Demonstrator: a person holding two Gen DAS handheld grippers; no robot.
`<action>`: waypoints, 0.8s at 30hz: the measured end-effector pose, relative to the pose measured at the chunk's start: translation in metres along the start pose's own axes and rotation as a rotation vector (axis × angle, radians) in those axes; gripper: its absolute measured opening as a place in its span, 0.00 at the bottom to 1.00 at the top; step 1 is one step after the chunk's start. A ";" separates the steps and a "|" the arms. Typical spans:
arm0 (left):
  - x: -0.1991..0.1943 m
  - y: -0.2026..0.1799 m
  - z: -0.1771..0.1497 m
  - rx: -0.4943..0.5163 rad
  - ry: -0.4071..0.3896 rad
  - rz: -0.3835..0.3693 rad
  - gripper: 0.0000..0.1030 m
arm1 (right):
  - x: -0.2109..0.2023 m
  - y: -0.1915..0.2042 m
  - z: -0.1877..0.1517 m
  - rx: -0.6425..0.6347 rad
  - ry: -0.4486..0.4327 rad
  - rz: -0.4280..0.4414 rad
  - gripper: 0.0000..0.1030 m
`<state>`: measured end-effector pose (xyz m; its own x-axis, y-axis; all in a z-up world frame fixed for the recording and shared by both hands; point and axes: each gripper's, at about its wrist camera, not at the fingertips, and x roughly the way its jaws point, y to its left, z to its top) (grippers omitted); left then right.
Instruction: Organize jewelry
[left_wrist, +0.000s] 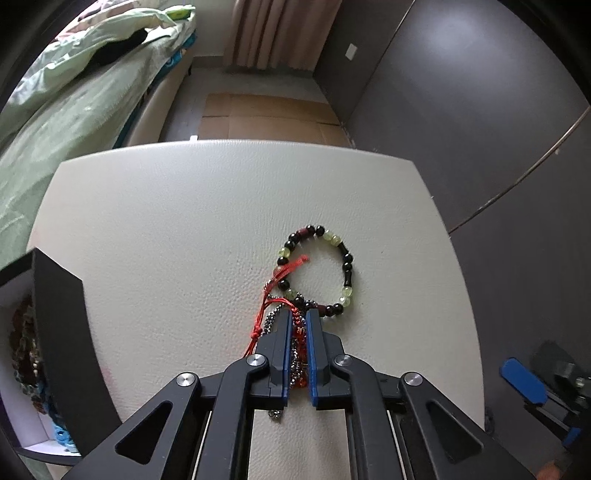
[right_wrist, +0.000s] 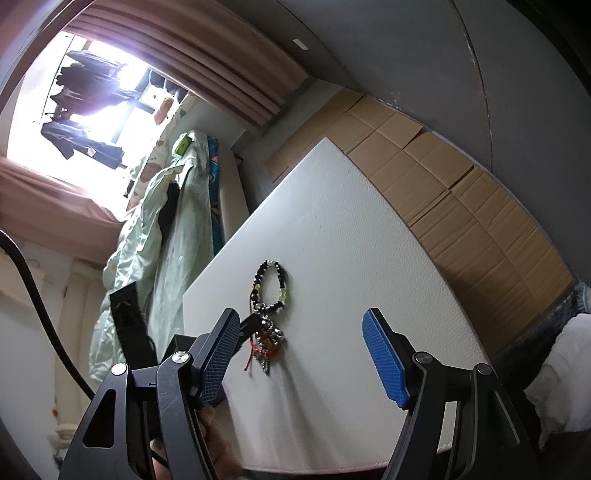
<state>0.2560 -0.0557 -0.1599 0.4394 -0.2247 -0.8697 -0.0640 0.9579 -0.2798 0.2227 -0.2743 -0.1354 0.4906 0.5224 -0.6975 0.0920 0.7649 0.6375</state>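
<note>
A white, leather-grained worktop (left_wrist: 184, 229) in a bedroom carries what is left of a jewelry sort, a bed (left_wrist: 74, 99) with pale green bedding alongside and flattened cardboard (left_wrist: 266, 114) on the floor beyond. At the worktop's left edge stands an open black box (left_wrist: 55, 306), white inside, with beaded pieces already lying in it, seemingly the place the loose items are bound for.

Near the middle of the worktop, the left hand-held gripper (left_wrist: 297, 317) has its blue-padded jaws pinched together on a tangle of jewelry (left_wrist: 297, 354): a red knotted cord, a chain of small metallic beads and orange-red beads, bunched and running back between the pads. Gripping the bundle at its thickest part looks like the surest way to lift the thin strands in one go.

Touching the far end of that tangle, a beaded bracelet (left_wrist: 317, 273) lies flat in an open ring, dark glossy beads alternating with translucent yellow-green ones. A strand of the tangle appears to cross it, so it may drag along when the bundle rises.

The right hand-held gripper (right_wrist: 299, 358) hangs above the near side of the worktop, jaws wide apart and holding nothing, pointed toward the same pile and apparently waiting.
</note>
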 end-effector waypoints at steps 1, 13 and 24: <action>-0.003 0.000 0.000 0.001 -0.005 -0.007 0.07 | 0.002 0.000 0.000 -0.002 0.005 -0.006 0.68; -0.050 0.014 0.005 -0.013 -0.081 -0.110 0.07 | 0.034 0.016 -0.003 -0.053 0.063 -0.018 0.58; -0.099 0.051 0.016 -0.087 -0.185 -0.187 0.07 | 0.063 0.054 0.001 -0.189 0.047 -0.061 0.49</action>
<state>0.2241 0.0183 -0.0815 0.6063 -0.3521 -0.7130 -0.0398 0.8820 -0.4695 0.2599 -0.2006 -0.1450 0.4475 0.4868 -0.7502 -0.0465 0.8504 0.5241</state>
